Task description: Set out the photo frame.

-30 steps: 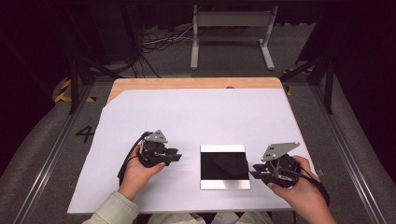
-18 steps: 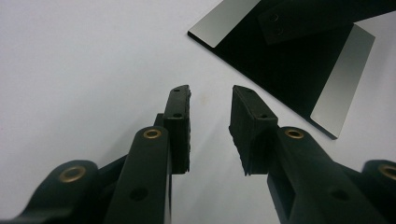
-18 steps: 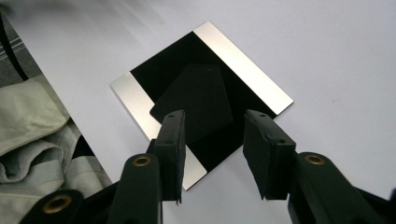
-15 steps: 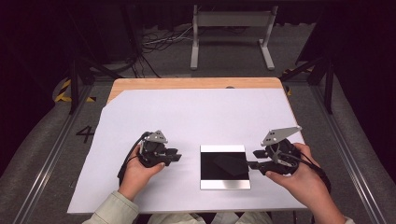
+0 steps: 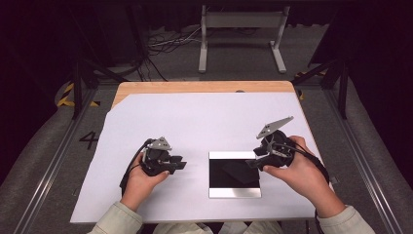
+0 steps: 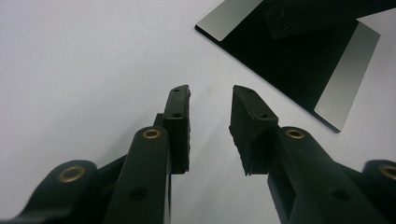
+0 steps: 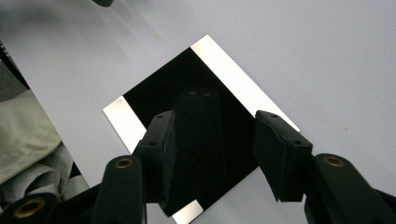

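Observation:
A square plate [image 5: 234, 174] with a glossy black middle and two silver strips lies flat on the white table top [image 5: 204, 122], near the front edge. My right gripper [image 5: 254, 163] hovers over the plate's right side; its jaws have just been opening and stand open with nothing between them. In the right gripper view the gripper [image 7: 212, 122] looks down on the plate [image 7: 187, 79], which mirrors one jaw. My left gripper [image 5: 181, 164] rests low to the left of the plate, open and empty. From the left gripper [image 6: 211, 93], the plate [image 6: 299, 60] lies ahead to the right.
A wooden table edge [image 5: 195, 87] shows at the far side. Beyond it a metal stand [image 5: 241, 34] and cables [image 5: 165, 46] sit on the floor. Rails run along both sides. A pale sleeve [image 7: 28, 140] lies left in the right gripper view.
The right hand has moved away from the person and slightly left, over the plate's right edge, and its jaws have opened wider. The left hand and the plate have stayed put.

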Tool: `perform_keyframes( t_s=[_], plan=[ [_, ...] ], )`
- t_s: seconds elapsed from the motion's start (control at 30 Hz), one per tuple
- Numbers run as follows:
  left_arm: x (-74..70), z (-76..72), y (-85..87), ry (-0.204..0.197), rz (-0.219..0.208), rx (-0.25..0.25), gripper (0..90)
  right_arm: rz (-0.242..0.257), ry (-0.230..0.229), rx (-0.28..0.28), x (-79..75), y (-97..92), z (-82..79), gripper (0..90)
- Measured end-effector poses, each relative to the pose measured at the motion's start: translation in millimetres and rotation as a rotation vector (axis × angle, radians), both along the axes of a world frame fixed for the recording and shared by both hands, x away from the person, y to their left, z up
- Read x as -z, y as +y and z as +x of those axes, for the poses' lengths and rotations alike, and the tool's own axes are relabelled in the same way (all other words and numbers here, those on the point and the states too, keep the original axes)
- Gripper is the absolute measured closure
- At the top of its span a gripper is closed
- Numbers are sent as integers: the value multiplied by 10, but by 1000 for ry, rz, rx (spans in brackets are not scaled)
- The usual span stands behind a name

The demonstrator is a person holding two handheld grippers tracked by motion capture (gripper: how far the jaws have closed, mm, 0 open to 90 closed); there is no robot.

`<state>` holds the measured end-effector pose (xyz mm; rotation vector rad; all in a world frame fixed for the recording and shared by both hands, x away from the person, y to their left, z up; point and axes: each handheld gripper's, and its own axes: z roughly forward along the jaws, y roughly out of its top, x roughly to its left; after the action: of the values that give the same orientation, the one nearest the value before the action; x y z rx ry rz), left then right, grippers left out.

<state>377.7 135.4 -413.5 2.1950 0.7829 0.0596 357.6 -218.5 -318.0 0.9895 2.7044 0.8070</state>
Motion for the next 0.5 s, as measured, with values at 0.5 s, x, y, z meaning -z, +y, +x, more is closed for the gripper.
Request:
perform_keyframes(
  t_s=[0.5],
  plan=[
    [12,-8,45,-3,4,-10,686,-34,148,37,245,133,319,517]
  ],
)
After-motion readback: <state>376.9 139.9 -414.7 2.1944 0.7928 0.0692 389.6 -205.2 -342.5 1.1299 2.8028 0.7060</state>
